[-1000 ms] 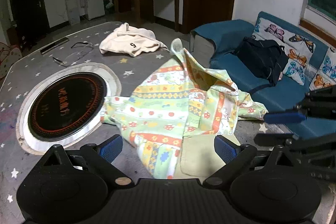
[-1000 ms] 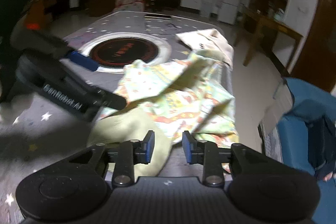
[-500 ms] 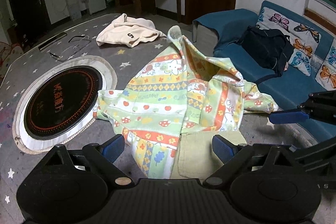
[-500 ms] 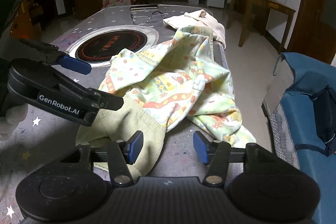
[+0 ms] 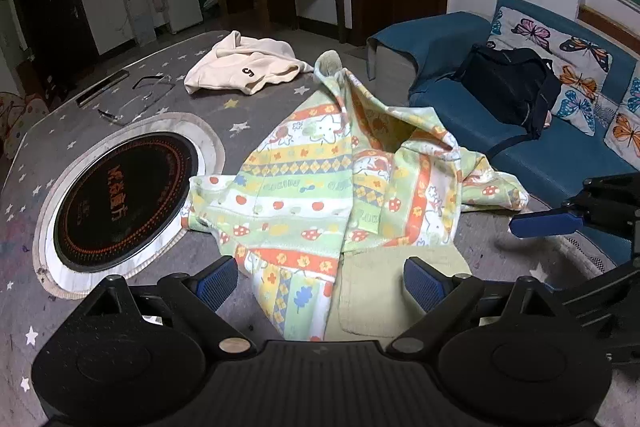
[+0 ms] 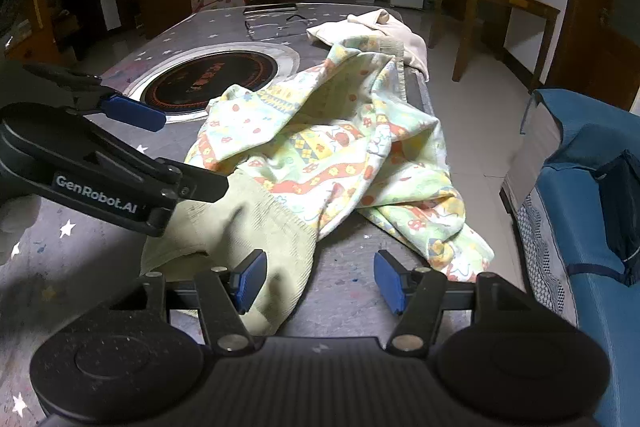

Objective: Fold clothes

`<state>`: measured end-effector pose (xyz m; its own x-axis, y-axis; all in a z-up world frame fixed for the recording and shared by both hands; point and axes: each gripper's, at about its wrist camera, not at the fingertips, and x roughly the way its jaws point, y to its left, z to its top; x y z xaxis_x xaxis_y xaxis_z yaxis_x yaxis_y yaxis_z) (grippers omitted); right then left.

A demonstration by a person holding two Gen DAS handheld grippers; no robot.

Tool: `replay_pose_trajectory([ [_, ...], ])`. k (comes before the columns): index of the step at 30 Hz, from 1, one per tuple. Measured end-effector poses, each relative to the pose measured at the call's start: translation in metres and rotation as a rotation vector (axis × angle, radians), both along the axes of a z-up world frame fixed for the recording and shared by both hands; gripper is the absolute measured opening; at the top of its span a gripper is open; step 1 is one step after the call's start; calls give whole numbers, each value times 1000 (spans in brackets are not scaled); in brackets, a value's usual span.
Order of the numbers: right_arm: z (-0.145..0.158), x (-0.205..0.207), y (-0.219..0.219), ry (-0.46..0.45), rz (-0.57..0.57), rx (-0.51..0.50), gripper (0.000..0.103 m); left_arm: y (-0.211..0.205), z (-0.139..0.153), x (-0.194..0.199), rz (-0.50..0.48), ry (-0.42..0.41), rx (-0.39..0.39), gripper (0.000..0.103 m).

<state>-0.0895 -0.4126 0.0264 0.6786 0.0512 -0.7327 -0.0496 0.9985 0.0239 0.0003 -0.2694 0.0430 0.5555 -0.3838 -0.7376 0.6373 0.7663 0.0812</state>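
Now the patterned garment (image 5: 340,183) lies crumpled on the grey desk (image 5: 248,111), beside the round cooktop (image 5: 120,195). Both the left gripper (image 5: 320,283) and right gripper (image 6: 318,277) have fingers spread wide, holding nothing

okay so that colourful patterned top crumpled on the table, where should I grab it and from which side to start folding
Probably by the plain green ribbed hem, the flattest, nearest edge of the patterned top. It lies spread on the table just ahead of both open tongs, left and right, while the far part is bunched and peaked. Come in low from the near side, one corner each.
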Motion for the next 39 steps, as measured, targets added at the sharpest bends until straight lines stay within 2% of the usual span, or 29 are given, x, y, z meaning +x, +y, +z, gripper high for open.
replay_pose_trajectory([
  [17, 1, 20, -8, -20, -32, 19, 61, -6, -4, 12, 8, 17, -1, 83],
  [25, -4, 4, -1, 0, -28, 24, 61, 8, -3, 0, 29, 24, -9, 85],
  [39, -9, -24, 14, 10, -35, 19, 73, 29, -9, -33, 47, 41, -26, 87],
])
